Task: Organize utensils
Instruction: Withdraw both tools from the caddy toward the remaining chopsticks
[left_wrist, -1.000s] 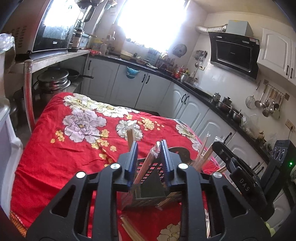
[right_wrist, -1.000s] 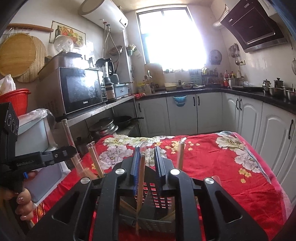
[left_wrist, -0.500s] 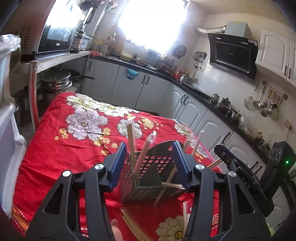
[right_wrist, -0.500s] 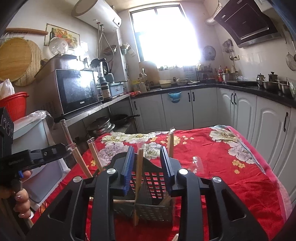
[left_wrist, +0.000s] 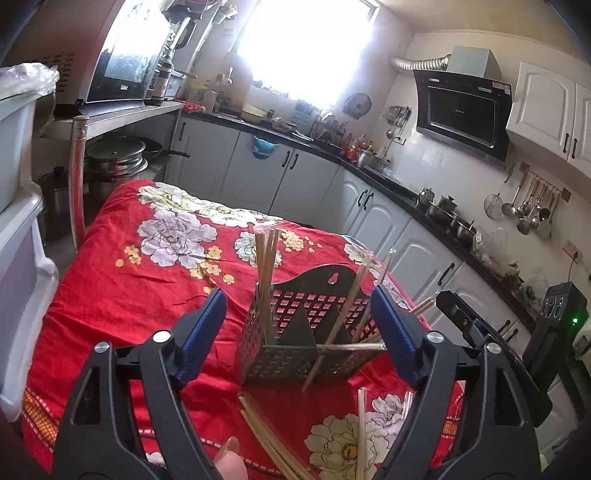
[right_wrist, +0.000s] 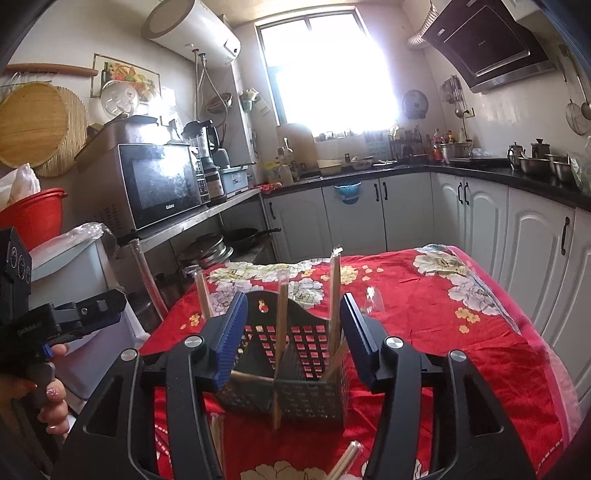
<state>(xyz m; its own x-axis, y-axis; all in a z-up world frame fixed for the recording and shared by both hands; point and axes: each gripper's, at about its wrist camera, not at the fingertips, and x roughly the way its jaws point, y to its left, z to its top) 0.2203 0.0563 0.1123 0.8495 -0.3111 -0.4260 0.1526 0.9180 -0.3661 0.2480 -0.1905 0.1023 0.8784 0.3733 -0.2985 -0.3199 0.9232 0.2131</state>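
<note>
Where hand-held grippers (left_wrist: 297, 328) (right_wrist: 293, 334) just spread, pinching nothing, holder (left_wrist: 295, 354) base hidden, loose chopsticks (left_wrist: 273, 443) cut off.

I can't see where the loose chopsticks (left_wrist: 273, 439) end below my left gripper (left_wrist: 299, 332); maybe 4.

perforated metal holder (left_wrist: 295, 354) upright, chopsticks (left_wrist: 266, 258) inside
</note>
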